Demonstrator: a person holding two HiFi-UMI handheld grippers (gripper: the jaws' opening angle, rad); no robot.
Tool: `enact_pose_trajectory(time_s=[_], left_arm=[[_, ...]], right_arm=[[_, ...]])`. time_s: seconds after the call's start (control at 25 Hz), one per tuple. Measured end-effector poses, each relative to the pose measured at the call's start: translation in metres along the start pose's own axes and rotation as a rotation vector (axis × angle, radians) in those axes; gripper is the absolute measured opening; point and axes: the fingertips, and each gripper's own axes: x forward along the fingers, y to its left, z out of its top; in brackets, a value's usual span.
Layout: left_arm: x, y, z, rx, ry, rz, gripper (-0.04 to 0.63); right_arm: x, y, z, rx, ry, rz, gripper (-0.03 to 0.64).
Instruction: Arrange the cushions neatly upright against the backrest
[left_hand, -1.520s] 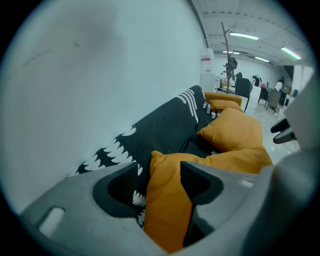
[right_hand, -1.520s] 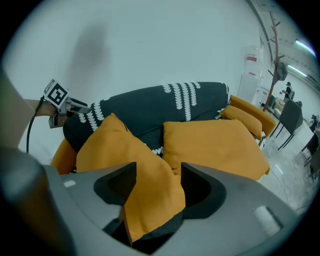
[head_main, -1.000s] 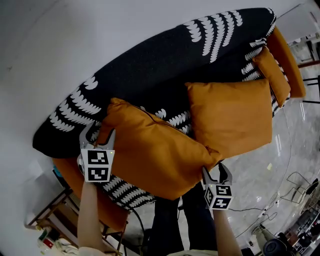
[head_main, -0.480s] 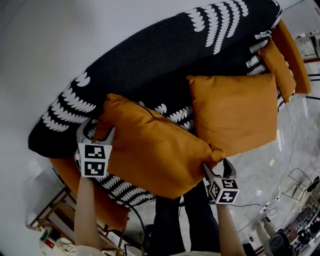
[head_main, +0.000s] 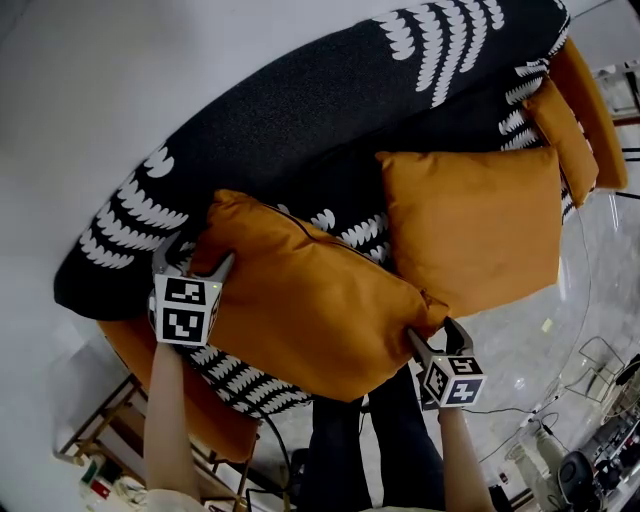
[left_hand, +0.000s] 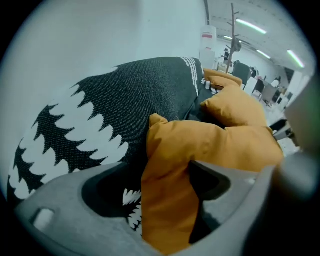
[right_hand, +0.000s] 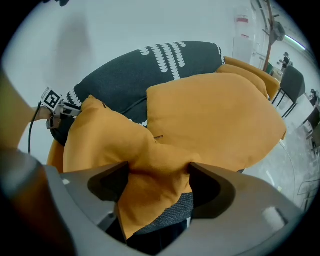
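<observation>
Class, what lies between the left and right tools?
An orange cushion, its corners between the jaws of the left tool and right tool, which have just been opening; see head view.

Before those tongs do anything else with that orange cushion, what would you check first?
1. Left tongs free of cushion: ok; the jaws have just opened and the corner sits loose between them.
2. Right tongs free: ok; the jaws have just opened and the corner lies between them.
3. Cushion upright on backrest: not ok; it slopes down to the front of the seat.
4. Second cushion leaning on backrest: ok.
5. Cushions side by side: not ok; their corners overlap.
</observation>
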Motion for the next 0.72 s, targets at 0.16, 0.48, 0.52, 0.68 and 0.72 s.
enact_pose_trajectory(time_s=[0.16, 0.48, 0.52, 0.68, 0.72], left_arm=[[0.016, -0.016, -0.002, 0.040, 0.047, -0.108, 0.343], [0.043, -0.028, -0.004, 0.082, 0.115, -0.224, 0.260], [0.043, -0.028, -0.004, 0.083, 0.117, -0.229, 0.255], [0.040, -0.027, -0.005, 0.071, 0.123, -0.205, 0.216], [0.038, -0.027, -0.007, 0.067, 0.122, -0.193, 0.199]], right_arm=[[0.007, 0.000, -0.002, -0.007, 0.018, 0.027, 0.368], [0.015, 0.008, -0.001, -0.023, 0.054, 0.072, 0.288], [0.014, 0.011, 0.000, -0.028, 0.054, 0.071, 0.274], [0.006, 0.024, 0.003, -0.067, 0.026, 0.054, 0.189], [0.005, 0.027, 0.002, -0.078, 0.016, 0.047, 0.161]])
